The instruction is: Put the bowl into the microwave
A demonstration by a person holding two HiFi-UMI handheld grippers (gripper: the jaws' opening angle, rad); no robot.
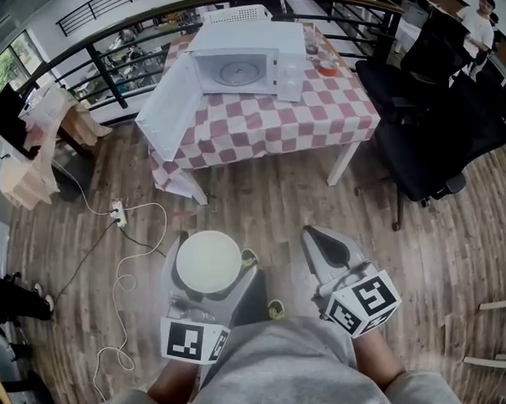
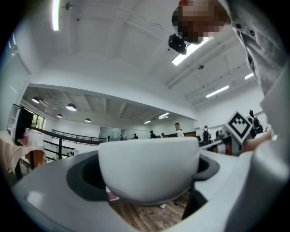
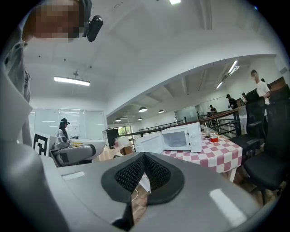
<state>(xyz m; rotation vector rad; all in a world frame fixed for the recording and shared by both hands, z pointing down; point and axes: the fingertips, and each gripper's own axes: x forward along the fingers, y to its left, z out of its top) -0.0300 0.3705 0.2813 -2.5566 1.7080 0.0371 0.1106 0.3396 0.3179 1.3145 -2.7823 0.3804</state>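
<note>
Low by the person's waist, the left claw (image 1: 210, 254) grips a round white bowl (image 1: 208, 264) upright. The right claw (image 1: 316, 235) alongside is closed and empty. The boxy white microwave (image 1: 246, 61) stands far off, door open.

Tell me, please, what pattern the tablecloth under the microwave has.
The tablecloth has red-and-white checks, clearest in the head view.

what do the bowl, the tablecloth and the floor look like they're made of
White round bowl: likely glazed ceramic, possibly melamine; smooth, opaque, thick-walled, soft sheen.
Red-and-white checked tablecloth: fabric or thin vinyl; it drapes in folds at the corner.
Brown plank floor: wood or wood-look laminate; visible grain, board seams, slight gloss.
</note>
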